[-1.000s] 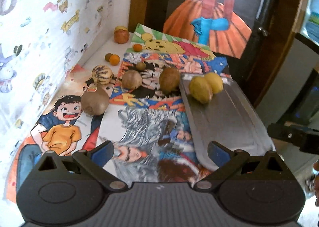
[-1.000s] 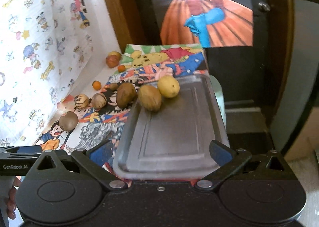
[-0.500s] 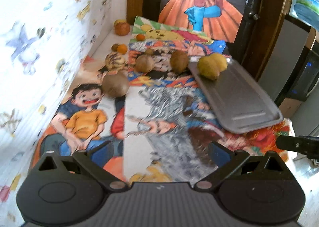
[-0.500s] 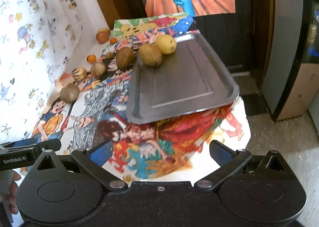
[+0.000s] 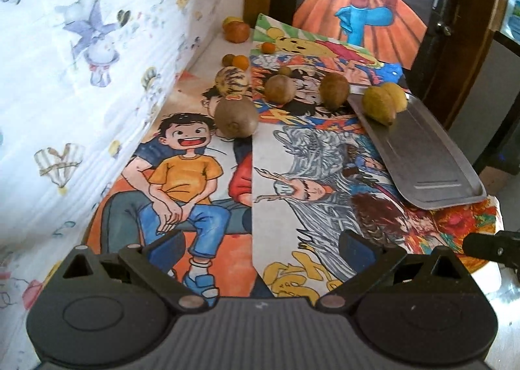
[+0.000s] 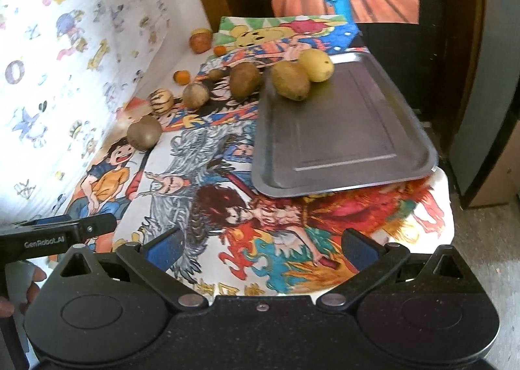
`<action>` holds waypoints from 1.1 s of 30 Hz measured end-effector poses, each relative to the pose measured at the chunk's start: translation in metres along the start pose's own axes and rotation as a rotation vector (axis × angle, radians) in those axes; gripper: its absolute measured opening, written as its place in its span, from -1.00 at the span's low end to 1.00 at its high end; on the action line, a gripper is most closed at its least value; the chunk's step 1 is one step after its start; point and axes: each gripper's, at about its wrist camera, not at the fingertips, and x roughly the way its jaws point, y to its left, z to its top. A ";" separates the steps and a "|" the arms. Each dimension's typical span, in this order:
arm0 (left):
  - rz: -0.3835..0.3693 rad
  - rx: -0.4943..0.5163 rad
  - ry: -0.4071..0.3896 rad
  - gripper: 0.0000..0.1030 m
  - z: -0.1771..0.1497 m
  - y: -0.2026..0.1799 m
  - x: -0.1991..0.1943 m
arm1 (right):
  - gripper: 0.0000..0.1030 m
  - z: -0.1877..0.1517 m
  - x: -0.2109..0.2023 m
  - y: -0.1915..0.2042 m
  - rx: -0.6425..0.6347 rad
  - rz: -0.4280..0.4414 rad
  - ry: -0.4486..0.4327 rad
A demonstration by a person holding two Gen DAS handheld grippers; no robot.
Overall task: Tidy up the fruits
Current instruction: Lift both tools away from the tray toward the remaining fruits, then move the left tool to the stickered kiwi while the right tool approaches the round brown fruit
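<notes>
- Both claws stand wide with nothing between their blue pads: the left gripper (image 5: 258,245) hangs over the near end of the cartoon-printed table cover (image 5: 201,172), the right gripper (image 6: 260,245) over its near right corner.
- Fruits lie well ahead of both. A brown kiwi (image 5: 236,116) is nearest the left claw; behind it sit a striped round fruit (image 5: 231,81), a brown round fruit (image 5: 279,88) and an oval brown fruit (image 5: 334,90) just beside the metal tray (image 5: 432,168).
- On the tray's far end rest a brownish-green fruit (image 6: 290,80) and a yellow fruit (image 6: 316,65), touching each other.
- Small orange fruits (image 5: 240,60) and a larger reddish one (image 5: 236,31) lie near the far corner by the patterned wall (image 5: 81,61).
- Only the right wrist view shows the whole tray, its near corner jutting past the table edge, plus floor beyond; the other claw's tip (image 6: 94,223) and a hand (image 6: 31,285) show at its left.
- Only the left wrist view shows the wall closely flanking the cover's left side.
- Open cover lies between claws and fruits.
</notes>
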 end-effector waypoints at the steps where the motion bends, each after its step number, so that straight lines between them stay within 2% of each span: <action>1: 0.005 -0.006 0.002 0.99 0.001 0.001 0.001 | 0.99 0.003 0.003 0.002 -0.012 0.008 0.002; 11: 0.070 -0.092 0.028 0.99 0.010 0.020 0.015 | 0.99 0.036 0.039 0.019 -0.137 0.094 0.037; 21: 0.130 -0.211 0.047 0.99 0.035 0.034 0.043 | 0.99 0.078 0.082 0.029 -0.288 0.146 0.083; 27: 0.148 -0.279 0.039 0.99 0.057 0.039 0.066 | 0.99 0.107 0.107 0.037 -0.446 0.167 0.075; 33: 0.160 -0.323 0.027 0.99 0.081 0.039 0.089 | 0.99 0.145 0.138 0.048 -0.642 0.180 0.024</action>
